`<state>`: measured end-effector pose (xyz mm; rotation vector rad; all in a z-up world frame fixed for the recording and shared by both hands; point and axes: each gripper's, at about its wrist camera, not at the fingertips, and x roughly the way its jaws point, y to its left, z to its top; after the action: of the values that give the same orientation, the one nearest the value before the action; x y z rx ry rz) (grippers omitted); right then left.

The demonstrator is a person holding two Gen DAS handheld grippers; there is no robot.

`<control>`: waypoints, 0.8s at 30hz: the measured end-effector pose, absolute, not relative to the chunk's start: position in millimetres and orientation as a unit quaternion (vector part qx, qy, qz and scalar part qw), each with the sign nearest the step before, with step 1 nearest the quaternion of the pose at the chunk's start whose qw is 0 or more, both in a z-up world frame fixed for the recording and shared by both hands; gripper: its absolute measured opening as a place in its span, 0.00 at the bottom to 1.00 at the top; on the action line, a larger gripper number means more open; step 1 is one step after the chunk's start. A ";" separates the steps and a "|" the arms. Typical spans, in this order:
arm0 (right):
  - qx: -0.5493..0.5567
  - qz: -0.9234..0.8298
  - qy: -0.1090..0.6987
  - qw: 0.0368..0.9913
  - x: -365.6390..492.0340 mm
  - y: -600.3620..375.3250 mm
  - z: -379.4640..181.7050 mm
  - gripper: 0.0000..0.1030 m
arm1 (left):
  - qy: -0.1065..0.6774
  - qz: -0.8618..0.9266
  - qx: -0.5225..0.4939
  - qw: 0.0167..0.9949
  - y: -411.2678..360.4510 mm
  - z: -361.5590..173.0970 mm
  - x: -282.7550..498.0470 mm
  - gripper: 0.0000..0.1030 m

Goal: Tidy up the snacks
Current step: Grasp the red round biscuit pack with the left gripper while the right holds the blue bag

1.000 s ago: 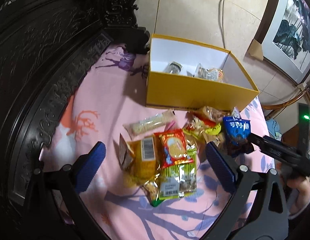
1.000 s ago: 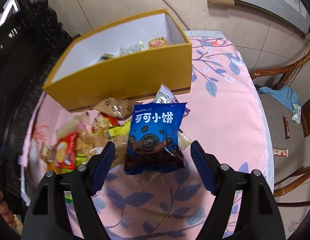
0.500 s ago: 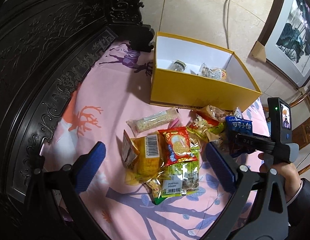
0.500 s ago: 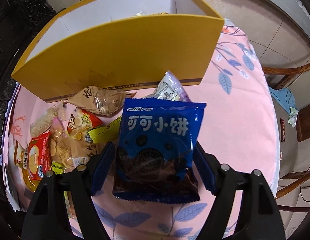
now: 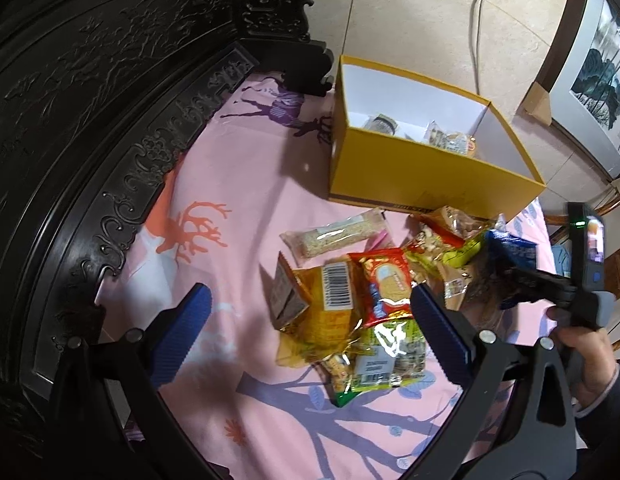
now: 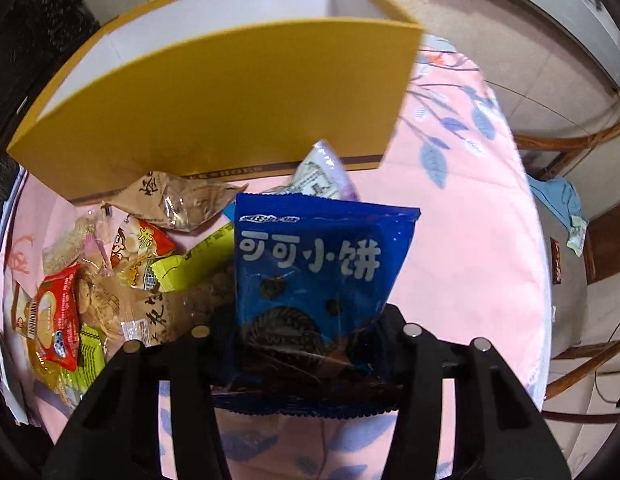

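The right tool (image 6: pixel 306 344) is clamped shut on a blue cookie bag (image 6: pixel 321 264), shiny, with white lettering and dark cookies printed on it. It's held low and level, bag upright between the jaws, just in front of the yellow box (image 6: pixel 230 100). The left tool (image 5: pixel 310 336) is spread wide, hung over the snack pile (image 5: pixel 357 300) on the pink bench (image 5: pixel 238 184).

My right gripper (image 6: pixel 306 344) hides the blue cookie bag's (image 6: pixel 321 256) lower part. The yellow box (image 6: pixel 214 100) wall conceals its contents. The packets inside (image 5: pixel 449 140) are too small to identify.
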<state>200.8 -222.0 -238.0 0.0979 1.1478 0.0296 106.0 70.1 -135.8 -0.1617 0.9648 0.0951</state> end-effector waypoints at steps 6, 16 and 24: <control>0.113 0.028 0.516 0.848 171.0 -243.0 -207.6 0.49 | 0.478 0.041 -0.067 0.875 66.4 -147.0 103.2 0.98; 0.141 0.054 0.532 0.833 150.0 -239.5 -194.7 0.50 | 0.507 0.021 -0.081 0.858 21.2 -172.4 144.5 0.98; 0.150 0.061 0.537 0.828 142.2 -247.4 -199.2 0.50 | 0.537 0.025 -0.074 0.840 -11.4 -199.2 180.5 0.97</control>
<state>142.2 -247.4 -199.2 0.3194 1.1394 0.1295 180.5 -11.4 -199.2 -0.1554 1.1355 0.0522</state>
